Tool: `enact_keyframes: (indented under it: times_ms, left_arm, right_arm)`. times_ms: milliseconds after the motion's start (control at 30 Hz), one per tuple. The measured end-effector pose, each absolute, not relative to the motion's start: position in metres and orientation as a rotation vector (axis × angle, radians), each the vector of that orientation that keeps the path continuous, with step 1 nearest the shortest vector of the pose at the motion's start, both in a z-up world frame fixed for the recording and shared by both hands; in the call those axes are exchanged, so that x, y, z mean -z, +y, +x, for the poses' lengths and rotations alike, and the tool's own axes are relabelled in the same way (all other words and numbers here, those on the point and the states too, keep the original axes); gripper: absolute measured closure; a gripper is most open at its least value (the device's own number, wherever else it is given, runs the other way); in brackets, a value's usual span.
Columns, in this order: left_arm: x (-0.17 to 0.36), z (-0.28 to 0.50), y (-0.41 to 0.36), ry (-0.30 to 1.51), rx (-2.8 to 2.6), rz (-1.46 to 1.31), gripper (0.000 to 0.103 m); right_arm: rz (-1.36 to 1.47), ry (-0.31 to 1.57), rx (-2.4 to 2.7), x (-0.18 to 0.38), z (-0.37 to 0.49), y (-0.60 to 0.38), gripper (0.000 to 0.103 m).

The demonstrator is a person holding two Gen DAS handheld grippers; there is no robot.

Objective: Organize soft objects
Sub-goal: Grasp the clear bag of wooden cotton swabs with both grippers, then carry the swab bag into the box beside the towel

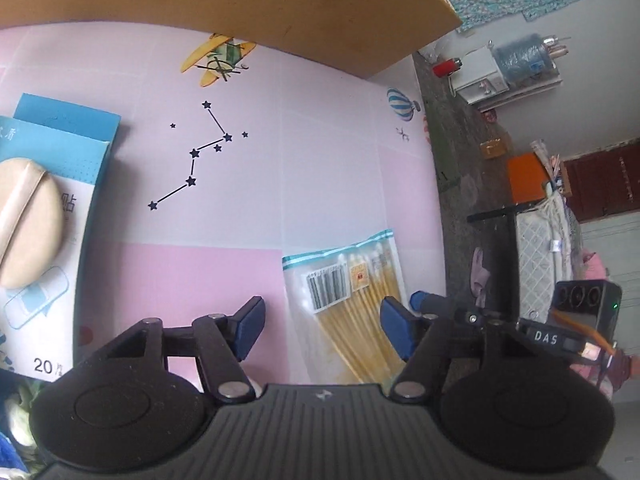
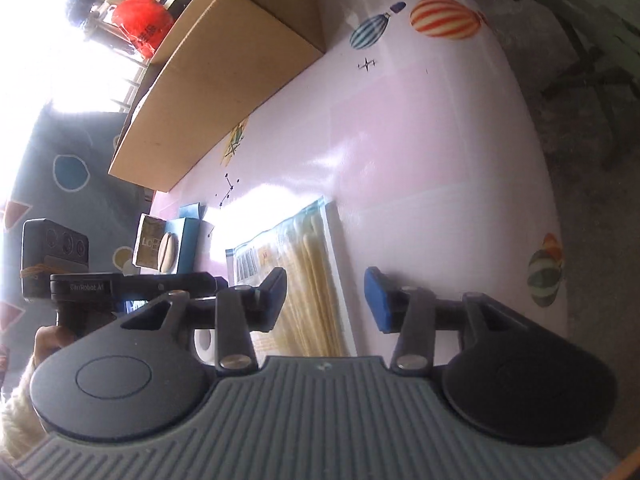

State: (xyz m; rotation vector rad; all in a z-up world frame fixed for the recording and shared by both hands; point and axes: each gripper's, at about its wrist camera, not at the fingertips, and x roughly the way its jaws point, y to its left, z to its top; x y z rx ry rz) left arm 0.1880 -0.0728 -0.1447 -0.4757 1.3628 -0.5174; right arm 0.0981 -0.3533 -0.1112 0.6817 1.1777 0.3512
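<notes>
A clear bag of cotton swabs (image 1: 352,300) lies flat on the pink table mat (image 1: 200,272). My left gripper (image 1: 322,330) hovers over the bag's near left corner, open, nothing between its blue pads. My right gripper (image 2: 326,300) is open too, above the same bag of cotton swabs (image 2: 304,272), whose right edge runs between the jaws without touching them. A beige powder puff (image 1: 28,220) rests on a blue-and-white plaster box (image 1: 56,148) at the left; the powder puff (image 2: 168,252) shows small in the right wrist view.
A large cardboard box (image 1: 280,8) stands at the back of the mat, also the cardboard box (image 2: 224,80) in the right wrist view. The table's right edge (image 1: 436,200) drops to a grey floor with furniture. A hand (image 2: 48,340) holds the left tool; a white roll (image 2: 206,342) lies near.
</notes>
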Motion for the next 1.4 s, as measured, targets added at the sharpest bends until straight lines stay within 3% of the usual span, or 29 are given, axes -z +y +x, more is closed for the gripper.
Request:
enact_keyframes:
  times_ms: [167, 200, 233, 300, 367, 667, 833, 867, 900, 933, 967, 1033, 1067, 1200, 1400]
  left_arm:
    - [0.151, 0.192, -0.08, 1.328, 0.54, -0.572, 0.044]
    - [0.152, 0.192, -0.081, 1.323, 0.543, -0.569, 0.052]
    - [0.152, 0.192, -0.083, 1.321, 0.539, -0.565, 0.069]
    - [0.158, 0.193, -0.086, 1.35, 0.535, -0.556, 0.088]
    - [0.166, 0.194, -0.086, 1.358, 0.517, -0.593, 0.089]
    - [0.113, 0.194, -0.081, 1.216, 0.663, -0.564, 0.096]
    - [0.065, 0.204, -0.067, 1.107, 0.755, -0.61, 0.096]
    - [0.056, 0.208, -0.067, 1.083, 0.772, -0.617, 0.096]
    - [0.047, 0.213, -0.066, 1.061, 0.792, -0.623, 0.096]
    - [0.04, 0.218, -0.066, 1.036, 0.809, -0.634, 0.096]
    - [0.034, 0.223, -0.066, 1.016, 0.823, -0.646, 0.096]
    - [0.024, 0.236, -0.068, 0.983, 0.836, -0.648, 0.096]
    - [0.019, 0.243, -0.069, 0.961, 0.822, -0.643, 0.095]
    - [0.003, 0.291, -0.068, 0.923, 0.758, -0.588, 0.091]
    - [0.018, 0.393, -0.073, 0.962, 0.625, -0.538, 0.089]
  right_arm:
    - [0.889, 1.14, -0.38, 0.135, 0.109, -0.35, 0.064]
    - [0.906, 1.138, -0.38, 0.14, 0.111, -0.349, 0.07]
    - [0.924, 1.136, -0.379, 0.144, 0.111, -0.347, 0.074]
    - [0.973, 1.15, -0.369, 0.154, 0.113, -0.345, 0.093]
    - [1.022, 1.156, -0.353, 0.164, 0.112, -0.342, 0.103]
    - [1.048, 1.045, -0.418, 0.151, 0.11, -0.329, 0.103]
    - [1.179, 0.909, -0.531, 0.119, 0.123, -0.347, 0.095]
    - [1.156, 0.877, -0.543, 0.109, 0.128, -0.346, 0.083]
    - [1.134, 0.856, -0.549, 0.101, 0.133, -0.345, 0.06]
    - [1.118, 0.829, -0.556, 0.09, 0.143, -0.35, 0.048]
    - [1.116, 0.806, -0.574, 0.081, 0.149, -0.351, 0.043]
    - [1.128, 0.742, -0.662, 0.062, 0.168, -0.347, 0.05]
    - [1.117, 0.702, -0.705, 0.048, 0.178, -0.343, 0.069]
    - [0.841, 0.718, -0.615, -0.01, 0.238, -0.328, 0.092]
    - [0.507, 0.816, -0.451, -0.035, 0.357, -0.294, 0.093]
